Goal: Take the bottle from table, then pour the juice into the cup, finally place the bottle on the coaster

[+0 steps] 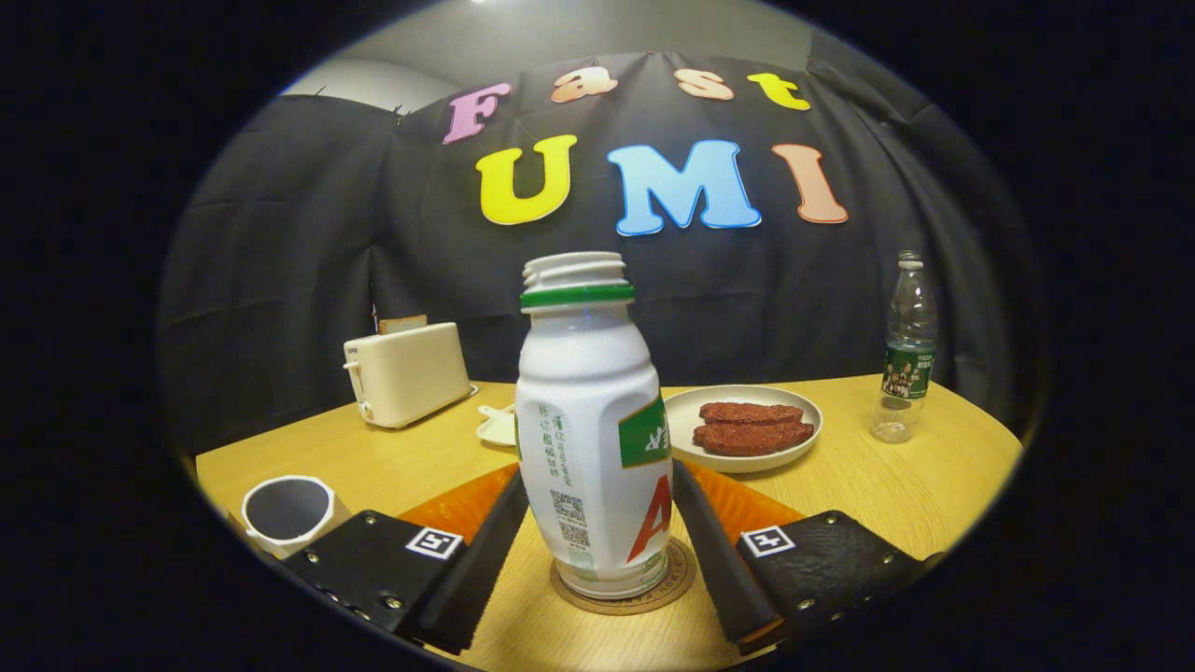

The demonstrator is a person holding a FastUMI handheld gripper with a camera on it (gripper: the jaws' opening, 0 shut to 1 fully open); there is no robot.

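Wooden counter (896, 485), dark cloth wall behind. Left to right: cup (285, 511) beside the left finger, toaster (407, 373), uncapped bottle (592, 439) upright on the coaster (677, 581), plate (747, 425) of patties, clear water bottle (907, 350). Tool (597, 546) fingers flank the bottle closely; contact cannot be confirmed.

On the table (934, 485) stand a toaster (407, 373) at ten o'clock, a plate (747, 459) of sausages (752, 426) and a clear water bottle (907, 350) at two o'clock.

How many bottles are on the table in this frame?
2. The white bottle stands uncapped on the coaster between the tool's fingers, which touch its sides. A clear bottle stands farther back, beside the plate. Others may be hidden.
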